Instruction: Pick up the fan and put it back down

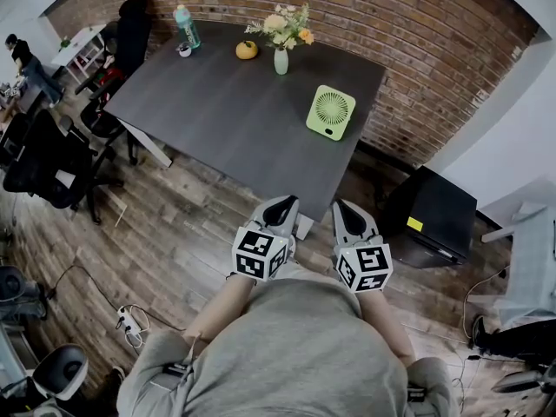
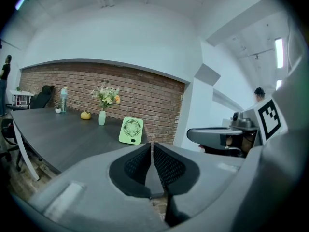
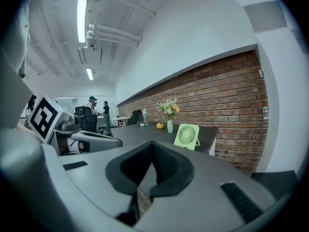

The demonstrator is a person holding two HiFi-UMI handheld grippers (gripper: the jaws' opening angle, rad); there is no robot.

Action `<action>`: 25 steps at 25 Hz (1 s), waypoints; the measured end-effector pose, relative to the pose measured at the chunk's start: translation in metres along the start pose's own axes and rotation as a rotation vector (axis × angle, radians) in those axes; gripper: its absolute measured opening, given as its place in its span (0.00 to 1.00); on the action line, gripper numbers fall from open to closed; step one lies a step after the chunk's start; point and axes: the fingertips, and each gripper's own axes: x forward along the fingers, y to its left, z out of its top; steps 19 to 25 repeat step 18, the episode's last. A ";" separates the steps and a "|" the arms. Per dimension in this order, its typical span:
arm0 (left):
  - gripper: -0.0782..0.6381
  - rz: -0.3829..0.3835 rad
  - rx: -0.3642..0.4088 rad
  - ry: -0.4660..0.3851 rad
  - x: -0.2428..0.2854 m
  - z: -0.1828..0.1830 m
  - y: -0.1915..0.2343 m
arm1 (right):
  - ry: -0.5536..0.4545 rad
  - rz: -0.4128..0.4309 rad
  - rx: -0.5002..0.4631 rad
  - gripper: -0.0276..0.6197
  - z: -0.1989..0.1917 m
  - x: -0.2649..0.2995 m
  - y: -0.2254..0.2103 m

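Observation:
A small light-green square fan (image 1: 330, 112) stands upright on the dark table (image 1: 226, 120), near its right end and close to the brick wall. It shows far ahead in the left gripper view (image 2: 131, 130) and in the right gripper view (image 3: 187, 136). My left gripper (image 1: 281, 209) and right gripper (image 1: 347, 216) hang side by side in front of my chest, short of the table's near edge. Both are shut with nothing between their pads. The fan stands well beyond both grippers.
On the table's far side stand a vase of flowers (image 1: 281, 40), an orange round thing (image 1: 247, 49) and a water bottle (image 1: 186, 26). Office chairs (image 1: 43, 159) crowd the left. A black box (image 1: 432, 217) sits on the floor at the right. People stand far left (image 1: 26, 63).

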 end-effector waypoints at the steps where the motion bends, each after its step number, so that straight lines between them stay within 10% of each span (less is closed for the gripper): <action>1: 0.15 0.000 0.000 0.000 0.000 0.000 0.000 | -0.002 0.001 0.004 0.05 0.001 0.000 0.000; 25: 0.15 -0.002 0.018 0.023 0.005 -0.007 -0.007 | -0.009 0.013 0.041 0.05 -0.005 0.000 -0.004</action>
